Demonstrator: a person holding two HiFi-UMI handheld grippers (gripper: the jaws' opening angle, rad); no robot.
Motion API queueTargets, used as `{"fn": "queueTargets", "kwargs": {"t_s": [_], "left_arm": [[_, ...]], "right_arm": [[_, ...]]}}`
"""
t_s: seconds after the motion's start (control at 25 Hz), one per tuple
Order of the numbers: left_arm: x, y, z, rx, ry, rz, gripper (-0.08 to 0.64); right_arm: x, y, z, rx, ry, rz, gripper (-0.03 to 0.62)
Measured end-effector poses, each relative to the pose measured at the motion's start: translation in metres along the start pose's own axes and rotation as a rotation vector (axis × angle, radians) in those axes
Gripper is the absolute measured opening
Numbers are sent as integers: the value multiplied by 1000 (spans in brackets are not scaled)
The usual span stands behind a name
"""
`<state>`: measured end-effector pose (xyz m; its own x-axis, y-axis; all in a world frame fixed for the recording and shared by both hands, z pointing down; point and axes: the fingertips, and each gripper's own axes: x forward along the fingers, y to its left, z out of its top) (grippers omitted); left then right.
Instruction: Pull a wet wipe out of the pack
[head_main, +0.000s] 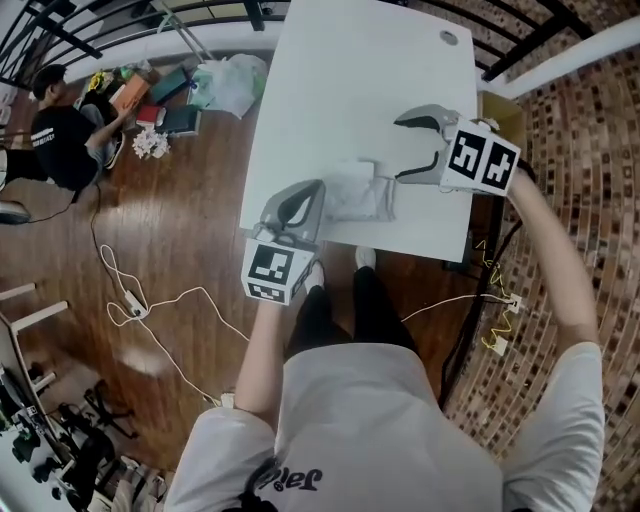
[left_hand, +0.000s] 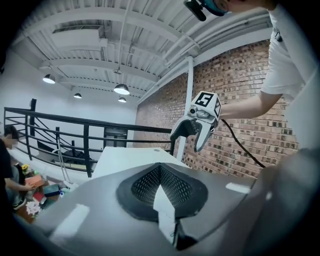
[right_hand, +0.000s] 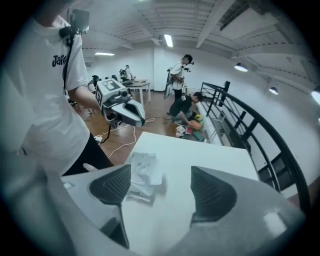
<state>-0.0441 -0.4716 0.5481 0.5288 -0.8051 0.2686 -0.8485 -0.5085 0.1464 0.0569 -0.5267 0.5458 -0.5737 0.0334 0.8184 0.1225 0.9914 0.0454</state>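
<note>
Right tongs (right_hand: 160, 187) wide open — empty, left tongs (left_hand: 161, 186) pinching white wipe (left_hand: 166, 212)

White table (head_main: 340, 80); cable (head_main: 134, 308) on wooden floor (head_main: 180, 215); black railing (left_hand: 86, 150).

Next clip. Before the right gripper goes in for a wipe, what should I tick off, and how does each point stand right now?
1. Right gripper jaws apart, nothing between them: ok.
2. Wipe pack lies on the table, in plain sight: ok.
3. Pack centred between the right jaws: not ok; in the right gripper view it sits off toward the left pad.
4. Left gripper at the pack's side, jaws together on a white strip: ok.
5. That strip belongs to the pack: cannot tell.
6. A loose wipe stands up to grab: cannot tell.
</note>
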Motion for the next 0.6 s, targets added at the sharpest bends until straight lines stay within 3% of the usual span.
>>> {"fn": "queueTargets", "kwargs": {"t_s": [0.32,0.6], "left_arm": [[1,4,-19,-17,16,15,15],[-6,9,-25,-38,16,36,15]], "right_arm": [[85,48,-12,-113,171,249,276],[115,61,-34,-154,255,299,169]]}}
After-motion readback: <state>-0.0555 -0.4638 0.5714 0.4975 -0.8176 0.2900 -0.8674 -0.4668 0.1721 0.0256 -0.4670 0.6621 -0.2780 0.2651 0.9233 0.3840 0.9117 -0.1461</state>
